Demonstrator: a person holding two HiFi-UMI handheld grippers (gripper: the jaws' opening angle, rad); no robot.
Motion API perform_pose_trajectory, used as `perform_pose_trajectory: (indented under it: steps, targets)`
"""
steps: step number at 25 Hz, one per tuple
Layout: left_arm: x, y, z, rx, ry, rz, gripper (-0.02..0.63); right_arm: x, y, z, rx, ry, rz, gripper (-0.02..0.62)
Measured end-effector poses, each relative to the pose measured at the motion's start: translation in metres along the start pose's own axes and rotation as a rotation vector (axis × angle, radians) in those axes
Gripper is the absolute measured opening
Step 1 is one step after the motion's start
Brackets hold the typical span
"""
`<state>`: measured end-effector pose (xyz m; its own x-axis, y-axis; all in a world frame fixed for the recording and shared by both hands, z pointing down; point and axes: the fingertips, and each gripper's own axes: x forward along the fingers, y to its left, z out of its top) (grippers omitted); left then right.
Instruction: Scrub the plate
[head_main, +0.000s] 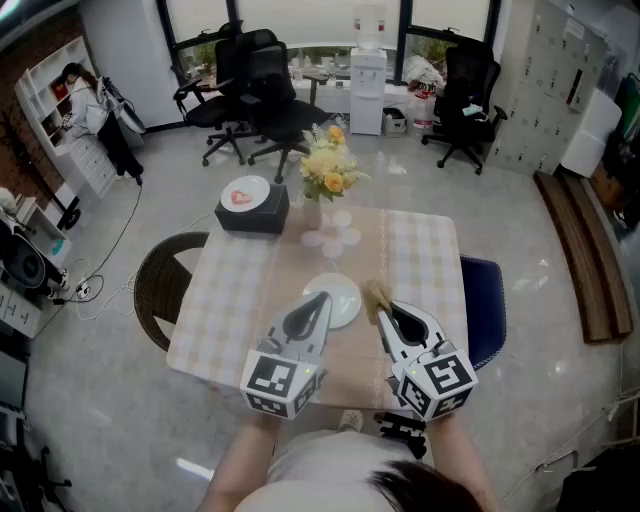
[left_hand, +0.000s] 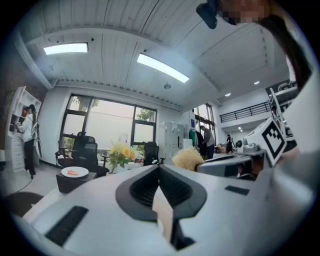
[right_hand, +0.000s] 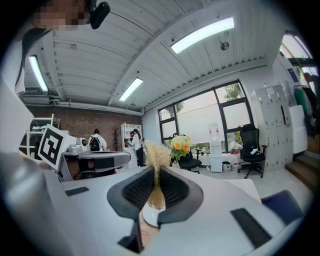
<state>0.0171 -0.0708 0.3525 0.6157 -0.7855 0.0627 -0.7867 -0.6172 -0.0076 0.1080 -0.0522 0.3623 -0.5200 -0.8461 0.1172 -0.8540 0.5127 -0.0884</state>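
Grips the round white plate (head_main: 343, 300) at its left rim with the left gripper (head_main: 320, 300), jaws pressed nearly together on a pale sliver in the left gripper view. Holds a tan bristle brush (head_main: 377, 293) in the right gripper (head_main: 386, 311), jaws clamped on its handle, bristles standing past the tips. Keeps both low over the square table with the checked beige cloth (head_main: 225, 315). Places the brush just beside the plate's right edge; cannot tell whether touching.
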Motion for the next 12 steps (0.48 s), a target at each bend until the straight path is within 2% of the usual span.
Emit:
perform_pose_trajectory:
  steps: [7,12]
  targets:
    - [0.014,0.007,0.001,-0.023,-0.002,0.042,0.011,0.008,-0.012,0.000,-0.002,0.012,0.025,0.038]
    - [0.013,0.010,-0.006,-0.048,0.015,0.081,0.011,0.012,-0.014,-0.002,-0.008,0.026,0.076,0.038]
